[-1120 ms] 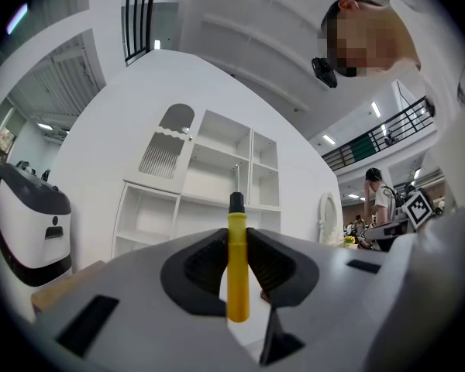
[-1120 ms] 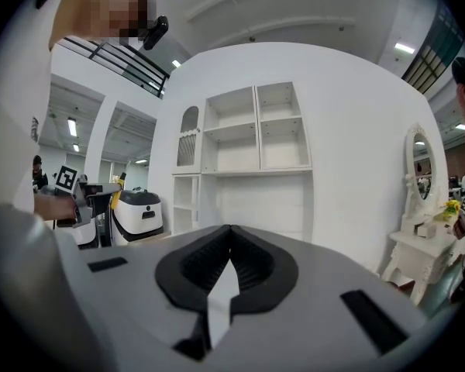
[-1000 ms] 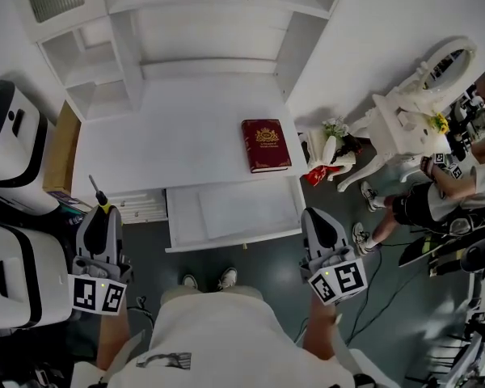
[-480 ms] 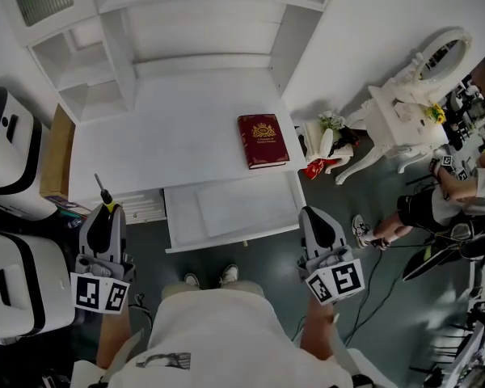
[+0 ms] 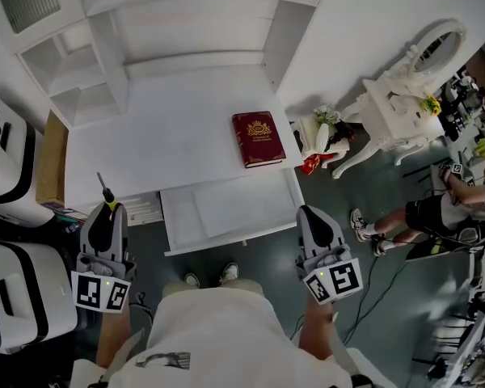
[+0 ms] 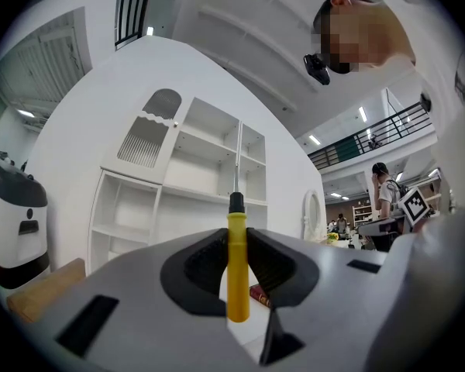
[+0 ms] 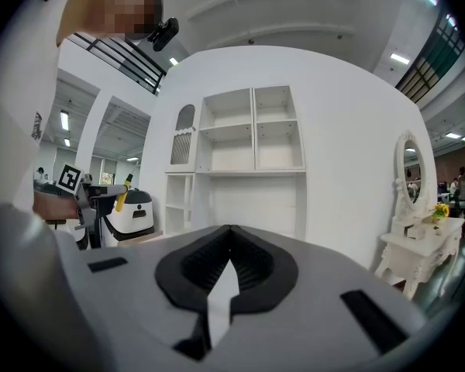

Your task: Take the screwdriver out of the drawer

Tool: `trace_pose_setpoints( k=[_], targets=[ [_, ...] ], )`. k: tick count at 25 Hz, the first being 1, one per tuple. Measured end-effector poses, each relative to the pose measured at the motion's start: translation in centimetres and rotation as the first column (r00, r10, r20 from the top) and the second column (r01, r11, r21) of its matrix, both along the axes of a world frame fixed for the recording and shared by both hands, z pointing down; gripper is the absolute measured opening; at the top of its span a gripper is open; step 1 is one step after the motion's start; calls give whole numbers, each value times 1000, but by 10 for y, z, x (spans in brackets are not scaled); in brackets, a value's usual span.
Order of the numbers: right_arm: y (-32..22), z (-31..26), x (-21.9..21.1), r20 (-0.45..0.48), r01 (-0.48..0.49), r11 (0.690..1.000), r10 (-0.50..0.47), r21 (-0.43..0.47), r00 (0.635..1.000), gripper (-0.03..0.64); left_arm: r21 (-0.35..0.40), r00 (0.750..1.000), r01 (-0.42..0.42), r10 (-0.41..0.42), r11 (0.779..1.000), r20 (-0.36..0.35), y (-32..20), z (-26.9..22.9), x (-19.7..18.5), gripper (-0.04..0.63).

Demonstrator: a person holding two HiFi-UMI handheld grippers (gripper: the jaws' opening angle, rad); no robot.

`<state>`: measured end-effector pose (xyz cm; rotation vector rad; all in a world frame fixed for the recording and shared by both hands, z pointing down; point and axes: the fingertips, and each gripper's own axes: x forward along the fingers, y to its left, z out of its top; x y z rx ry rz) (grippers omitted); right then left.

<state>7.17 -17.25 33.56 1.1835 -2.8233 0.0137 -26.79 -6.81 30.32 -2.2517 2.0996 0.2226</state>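
My left gripper (image 5: 105, 210) is shut on a yellow-handled screwdriver (image 5: 107, 204), held at the left of the desk, outside the drawer. In the left gripper view the screwdriver (image 6: 236, 266) stands upright between the pads, its black collar and metal shaft pointing up. The white drawer (image 5: 226, 243) stands pulled out below the white desk top (image 5: 162, 148), and its inside looks bare. My right gripper (image 5: 314, 221) hangs at the drawer's right front corner, shut with nothing between its fingertips (image 7: 231, 231). The right gripper view catches the screwdriver (image 7: 123, 193) far off at the left.
A red book (image 5: 259, 138) lies on the desk's right side. White shelves (image 5: 105, 71) rise behind the desk. Two white machines (image 5: 8, 160) and a cardboard box (image 5: 50, 156) stand at the left. An ornate white vanity (image 5: 396, 107) and a seated person (image 5: 444, 212) are at the right.
My left gripper has drifted a little with the screwdriver still in it. The right gripper has kept still. The head view has shifted slightly.
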Motion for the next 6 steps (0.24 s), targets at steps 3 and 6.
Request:
trace_pose_setpoints(
  k=[3, 6],
  targets=[
    [-2, 1, -1, 0, -4, 1000, 4, -1, 1000, 9, -1, 1000, -5, 5, 1000, 0, -3, 1, 0, 81],
    [-4, 3, -1, 1, -5, 1000, 5, -2, 1000, 9, -2, 1000, -7, 7, 1000, -1, -6, 3, -1, 81]
  ],
)
